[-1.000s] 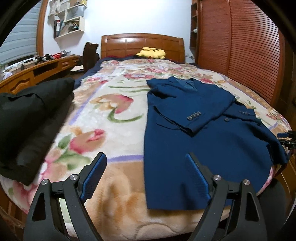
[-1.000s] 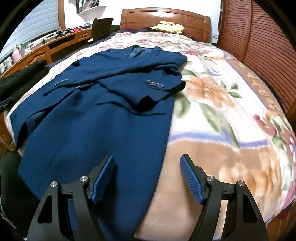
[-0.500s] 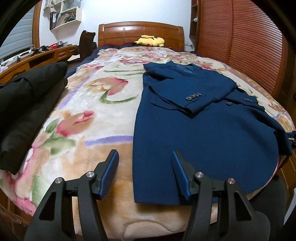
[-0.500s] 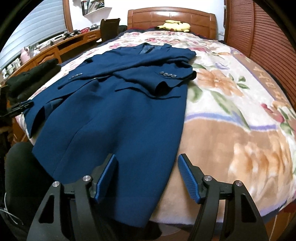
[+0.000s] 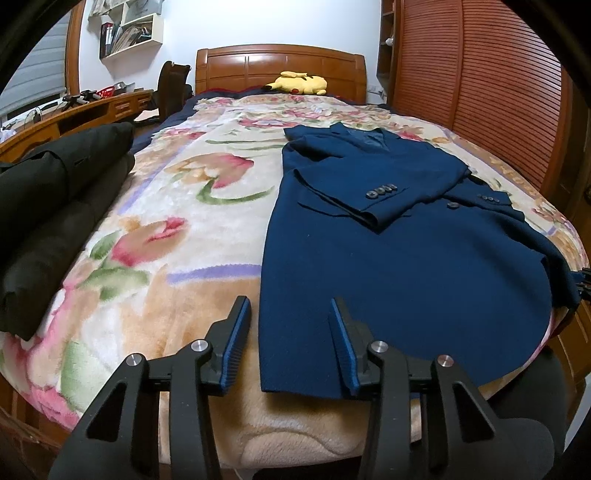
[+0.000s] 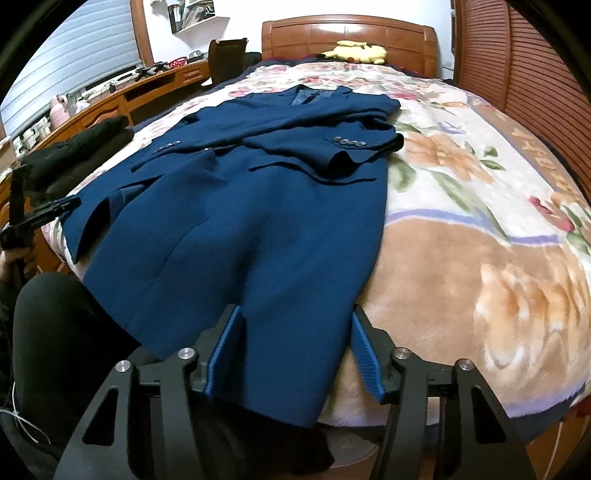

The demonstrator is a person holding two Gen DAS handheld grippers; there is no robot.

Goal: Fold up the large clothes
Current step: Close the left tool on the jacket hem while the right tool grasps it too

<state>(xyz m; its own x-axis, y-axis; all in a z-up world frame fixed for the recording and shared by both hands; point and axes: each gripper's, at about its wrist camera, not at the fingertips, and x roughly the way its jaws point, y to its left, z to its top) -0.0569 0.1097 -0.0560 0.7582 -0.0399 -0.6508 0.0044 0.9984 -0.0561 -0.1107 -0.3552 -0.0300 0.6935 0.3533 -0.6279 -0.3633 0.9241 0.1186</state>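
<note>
1. A floral blanket (image 5: 177,236) covers the bed.
2. A yellow plush toy (image 5: 297,83) lies against the wooden headboard (image 5: 280,68).
3. Dark folded clothing (image 5: 55,206) sits along the bed's left edge.
4. A wall shelf (image 5: 129,29) holds books above a long wooden counter (image 6: 147,92).
5. A slatted wooden wardrobe (image 5: 480,92) stands on the right.

We see a navy blue jacket (image 5: 388,266) w/ dark buttons on a cream floral blanket (image 5: 177,206), pink & green blooms; yellow plush toy (image 5: 297,83), black clothes (image 5: 55,206) alongside.
</note>
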